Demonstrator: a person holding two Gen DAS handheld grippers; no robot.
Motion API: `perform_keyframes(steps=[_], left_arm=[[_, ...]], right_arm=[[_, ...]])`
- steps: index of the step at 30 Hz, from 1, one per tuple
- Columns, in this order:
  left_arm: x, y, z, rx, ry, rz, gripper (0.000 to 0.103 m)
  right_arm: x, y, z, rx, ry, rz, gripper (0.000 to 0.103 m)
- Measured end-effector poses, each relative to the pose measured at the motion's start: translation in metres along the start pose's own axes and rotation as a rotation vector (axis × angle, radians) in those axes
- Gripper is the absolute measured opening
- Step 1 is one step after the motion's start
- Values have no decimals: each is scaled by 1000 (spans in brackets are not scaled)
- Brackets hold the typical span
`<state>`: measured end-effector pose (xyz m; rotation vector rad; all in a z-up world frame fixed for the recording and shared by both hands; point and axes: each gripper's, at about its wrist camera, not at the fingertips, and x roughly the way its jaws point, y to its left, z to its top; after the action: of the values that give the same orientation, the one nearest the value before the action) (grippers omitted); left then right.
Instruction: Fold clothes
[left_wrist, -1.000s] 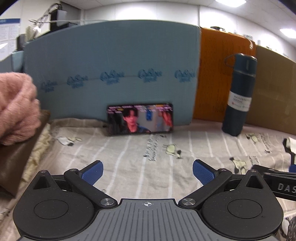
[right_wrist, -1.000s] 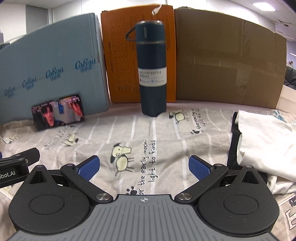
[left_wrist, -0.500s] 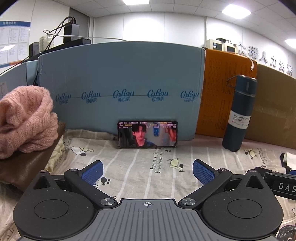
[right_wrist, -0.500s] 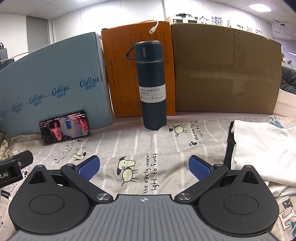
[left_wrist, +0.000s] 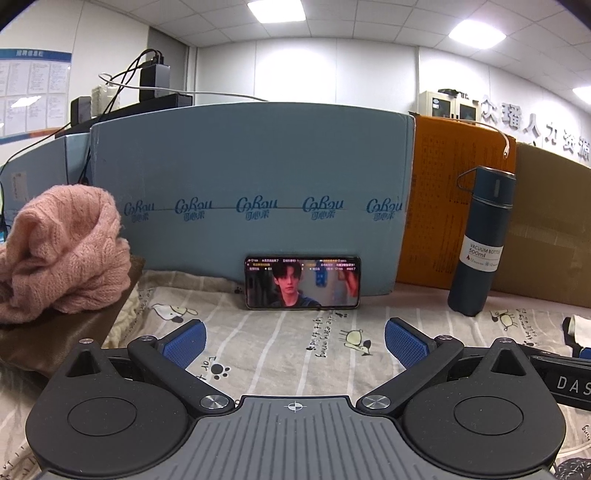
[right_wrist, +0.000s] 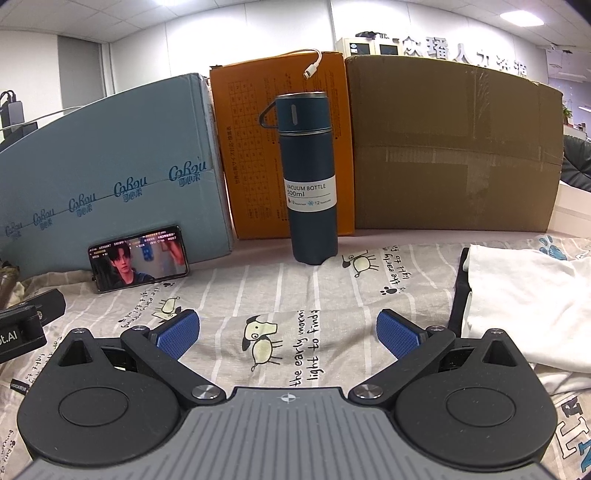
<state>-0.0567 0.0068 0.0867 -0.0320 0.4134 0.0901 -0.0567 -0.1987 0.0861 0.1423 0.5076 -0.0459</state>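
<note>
A crumpled pink knit sweater (left_wrist: 62, 254) lies at the left on a brown garment (left_wrist: 55, 343), well to the left of my left gripper (left_wrist: 294, 341). That gripper is open with nothing between its blue pads. At the right, a folded white garment (right_wrist: 524, 295) rests on a dark one (right_wrist: 460, 295), just right of my right gripper (right_wrist: 288, 334). The right gripper is open too and holds nothing. Both hover over the striped printed sheet (right_wrist: 295, 291).
A phone (left_wrist: 302, 282) playing video leans on a blue box (left_wrist: 251, 192). A dark blue vacuum bottle (right_wrist: 308, 177) stands before an orange box (right_wrist: 255, 147) and a brown carton (right_wrist: 454, 147). The other gripper's body (right_wrist: 22, 325) shows at the left.
Both cameras have tilted upward, so more of the ceiling and walls shows. The pink sweater has come further into the left view. Both grippers stay open.
</note>
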Motion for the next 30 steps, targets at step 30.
perform_keyframes(steps=[30], left_arm=[[-3,1,0,-1,0,0,103]], right_arm=[[-1,0,-1,3,15,28,103]])
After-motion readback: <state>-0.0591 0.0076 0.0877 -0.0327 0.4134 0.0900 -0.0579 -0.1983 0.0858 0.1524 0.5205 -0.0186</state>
